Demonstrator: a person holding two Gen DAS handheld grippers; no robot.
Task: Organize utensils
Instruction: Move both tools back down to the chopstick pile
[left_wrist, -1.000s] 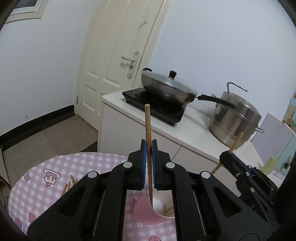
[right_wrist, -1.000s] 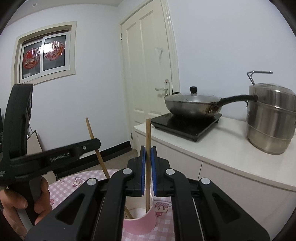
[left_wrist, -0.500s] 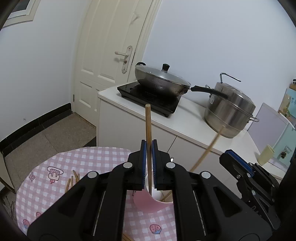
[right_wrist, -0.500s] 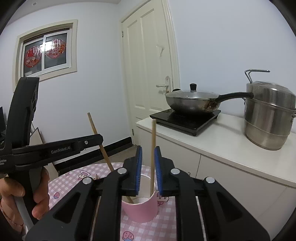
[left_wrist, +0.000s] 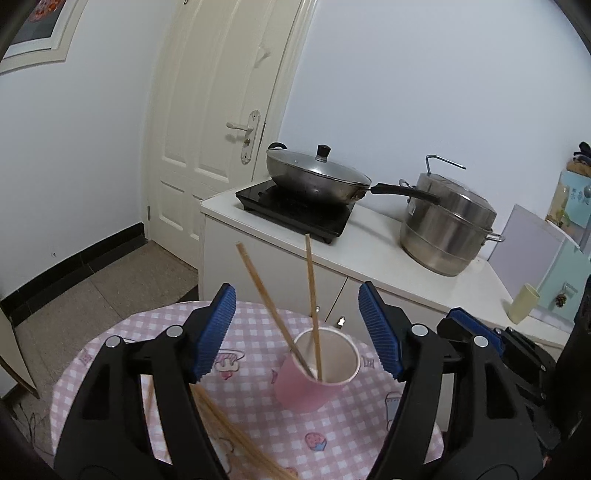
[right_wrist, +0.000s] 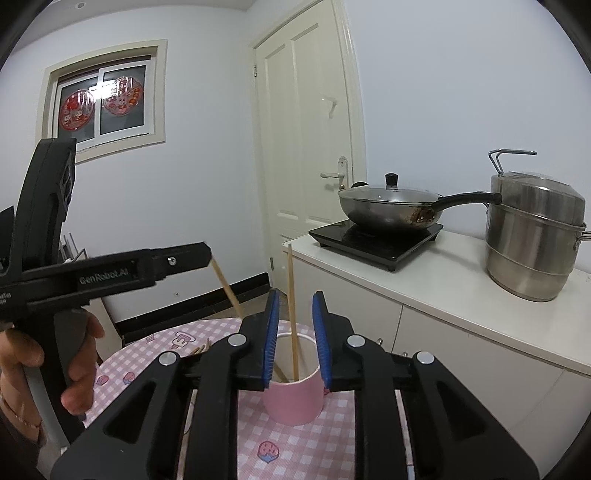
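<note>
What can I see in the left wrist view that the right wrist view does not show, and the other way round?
Only the left wrist view shows the loose chopsticks lying close by on the table and a yellow cup on the counter. Only the right wrist view shows the window and the hand holding the left gripper. Both show the pink cup with two chopsticks standing in it, the pan and the steel pot.

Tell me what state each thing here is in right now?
Left gripper: open, holding nothing.
Right gripper: open, around one chopstick.
Pink cup: upright, two chopsticks inside.
Loose chopsticks: lying on tablecloth.
Wok: lidded.
Door: closed.
</note>
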